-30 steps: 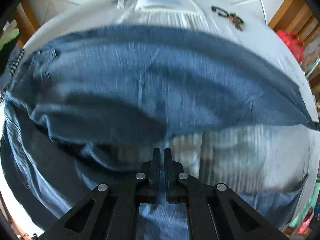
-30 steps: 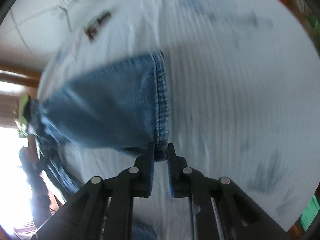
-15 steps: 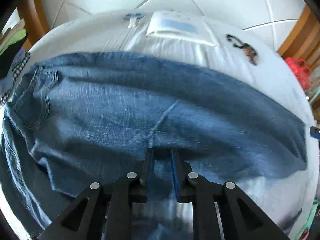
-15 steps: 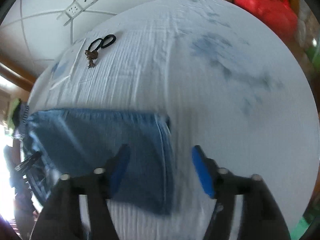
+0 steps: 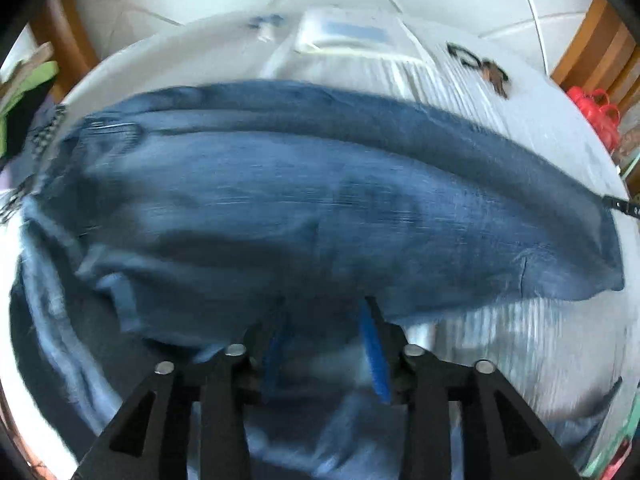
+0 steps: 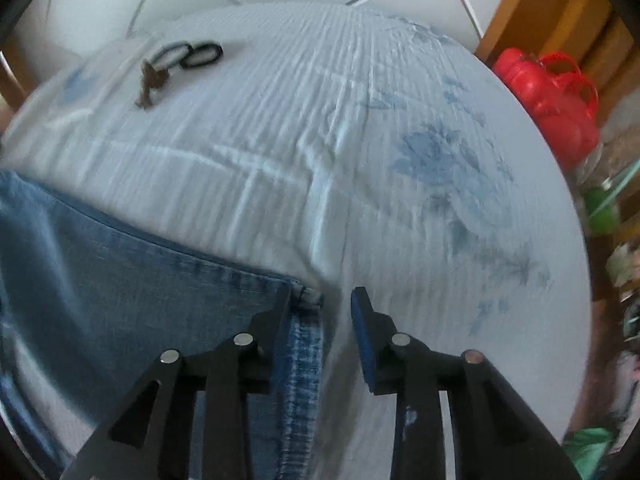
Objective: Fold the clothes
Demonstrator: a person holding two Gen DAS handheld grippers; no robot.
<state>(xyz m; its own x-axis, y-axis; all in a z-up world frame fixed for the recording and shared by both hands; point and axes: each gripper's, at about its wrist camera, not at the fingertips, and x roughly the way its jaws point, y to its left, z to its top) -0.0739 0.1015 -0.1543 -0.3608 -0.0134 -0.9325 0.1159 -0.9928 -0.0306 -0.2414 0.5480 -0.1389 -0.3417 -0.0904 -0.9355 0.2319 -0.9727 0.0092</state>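
Blue jeans (image 5: 304, 200) lie folded lengthwise across a white sheet-covered bed (image 5: 540, 360), legs stacked, waist and pocket at left. My left gripper (image 5: 324, 320) is open over the near edge of the jeans, holding nothing. In the right wrist view the leg hem (image 6: 304, 336) of the jeans (image 6: 120, 288) lies flat on the sheet. My right gripper (image 6: 324, 308) is open above the hem corner, holding nothing. The hem seam runs between its fingers.
A black hair tie with keys (image 6: 176, 60) and a white packet (image 5: 352, 36) lie at the far side of the bed (image 6: 360, 140). A red plastic basket (image 6: 556, 92) stands at the right edge. Other clothes (image 5: 24, 96) are piled at the left.
Both grippers were shut on the jeans a second ago. They laid the upper leg down over the lower one and opened. The jeans now lie flat.
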